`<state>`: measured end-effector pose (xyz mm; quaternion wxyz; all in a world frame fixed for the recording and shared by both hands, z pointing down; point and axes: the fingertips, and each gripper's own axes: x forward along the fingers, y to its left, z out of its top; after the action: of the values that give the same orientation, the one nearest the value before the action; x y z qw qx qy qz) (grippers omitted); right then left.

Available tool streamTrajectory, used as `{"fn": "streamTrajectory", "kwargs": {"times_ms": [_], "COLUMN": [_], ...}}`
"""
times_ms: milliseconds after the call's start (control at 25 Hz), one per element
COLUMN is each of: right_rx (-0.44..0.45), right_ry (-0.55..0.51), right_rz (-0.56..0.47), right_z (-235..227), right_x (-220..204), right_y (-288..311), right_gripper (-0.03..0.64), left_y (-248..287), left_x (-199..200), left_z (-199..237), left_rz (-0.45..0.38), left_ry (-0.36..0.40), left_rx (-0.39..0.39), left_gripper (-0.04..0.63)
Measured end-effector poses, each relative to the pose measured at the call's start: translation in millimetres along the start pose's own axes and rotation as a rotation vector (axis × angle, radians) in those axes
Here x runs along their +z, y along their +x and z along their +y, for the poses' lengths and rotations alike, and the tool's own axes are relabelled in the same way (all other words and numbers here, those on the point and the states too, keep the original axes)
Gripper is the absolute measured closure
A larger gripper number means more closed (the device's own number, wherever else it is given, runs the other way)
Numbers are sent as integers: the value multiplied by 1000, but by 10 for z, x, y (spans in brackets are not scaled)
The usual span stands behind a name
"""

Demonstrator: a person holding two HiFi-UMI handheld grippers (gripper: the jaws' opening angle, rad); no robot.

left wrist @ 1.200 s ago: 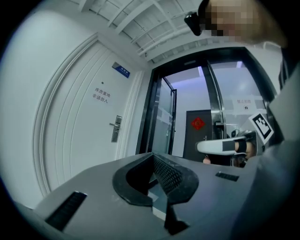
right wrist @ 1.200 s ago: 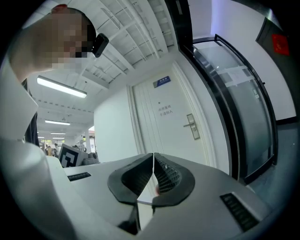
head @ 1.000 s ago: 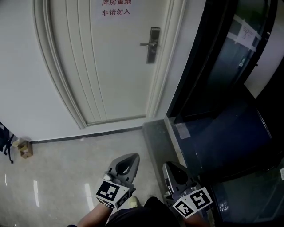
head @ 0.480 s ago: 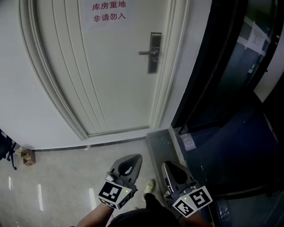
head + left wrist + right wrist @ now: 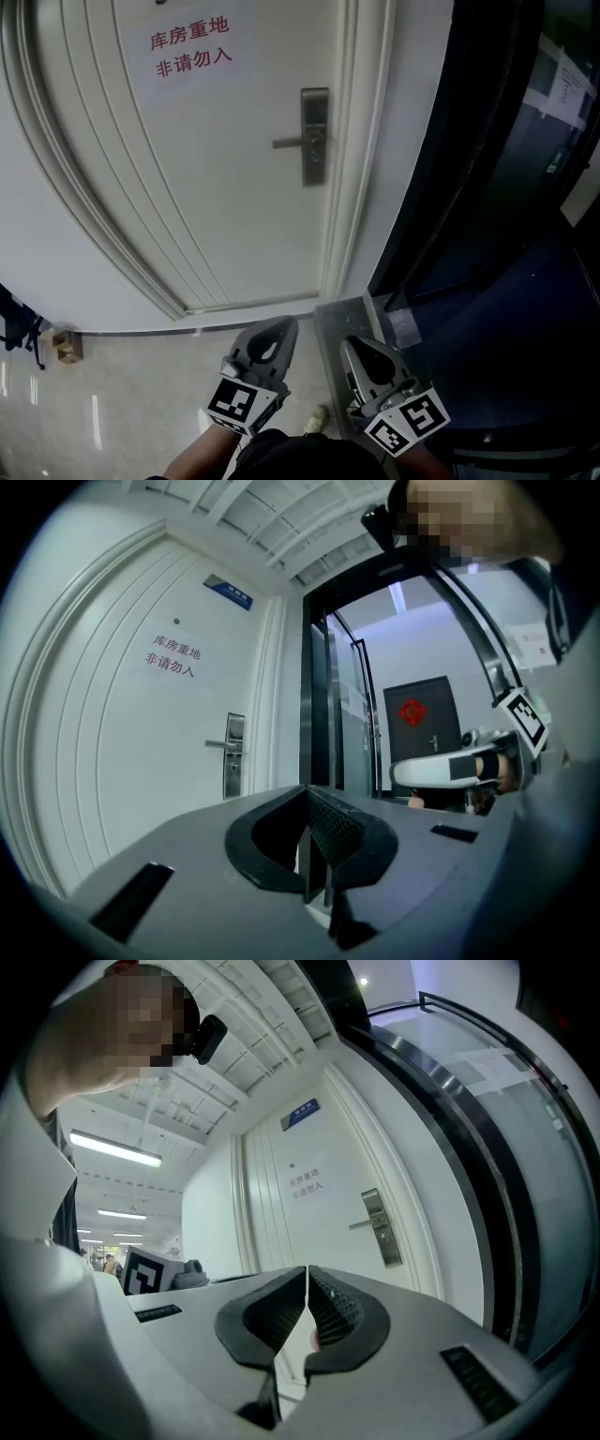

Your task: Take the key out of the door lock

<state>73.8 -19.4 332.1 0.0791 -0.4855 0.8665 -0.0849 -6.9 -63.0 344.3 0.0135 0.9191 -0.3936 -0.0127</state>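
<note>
A white door [image 5: 216, 178] stands ahead with a steel lock plate [image 5: 315, 136] and a lever handle [image 5: 294, 142] near its right edge. The plate also shows in the left gripper view as lock plate [image 5: 233, 755] and in the right gripper view as lock plate [image 5: 382, 1228]. The key is too small to make out. My left gripper [image 5: 273, 330] and right gripper [image 5: 351, 349] hang low at the bottom of the head view, well short of the door. Both are shut and empty, jaws touching.
A paper sign with red characters [image 5: 190, 49] is stuck on the door. A dark glass partition [image 5: 506, 187] runs along the right. A small cardboard box [image 5: 67, 346] lies by the wall at left. A grey threshold slab [image 5: 349, 314] lies at the door's right corner.
The view has tilted up and closed in on the door: the lock plate sits lower and larger in the head view. Both grippers stay low and shut.
</note>
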Motion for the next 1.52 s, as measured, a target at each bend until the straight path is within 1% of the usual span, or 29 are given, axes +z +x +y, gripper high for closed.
{"fn": "streamTrajectory", "kwargs": {"times_ms": [200,400,600,840,1040,1200,1320,1520], "right_rx": [5,21,18,10,-6,-26,-45,-81], "right_ry": [-15,-42,-59,-79,-105,-128,-121,-118], "right_rz": [1,21,15,8,-6,0,9,17], "right_z": [-296,-446,-616,-837,-1055,-1246,-1411,-1698], "right_x": [92,87,109,148,233,284,275,237], "right_y": [170,378,630,1075,1567,1966,2221,2628], "right_gripper": [600,601,600,600,600,600,600,600], "left_y": [309,523,752,1100,1465,1792,2011,2285], "left_x": [71,52,40,50,99,112,81,13], "left_z": [55,139,293,622,969,1220,1381,1653], "left_rz": [-24,-21,-30,-51,-71,-71,-60,-46], "left_ry": [2,-20,-8,-4,7,0,-11,-24], "left_rx": [35,33,38,34,28,6,-9,-12], "left_gripper": [591,591,591,591,591,591,591,591]}}
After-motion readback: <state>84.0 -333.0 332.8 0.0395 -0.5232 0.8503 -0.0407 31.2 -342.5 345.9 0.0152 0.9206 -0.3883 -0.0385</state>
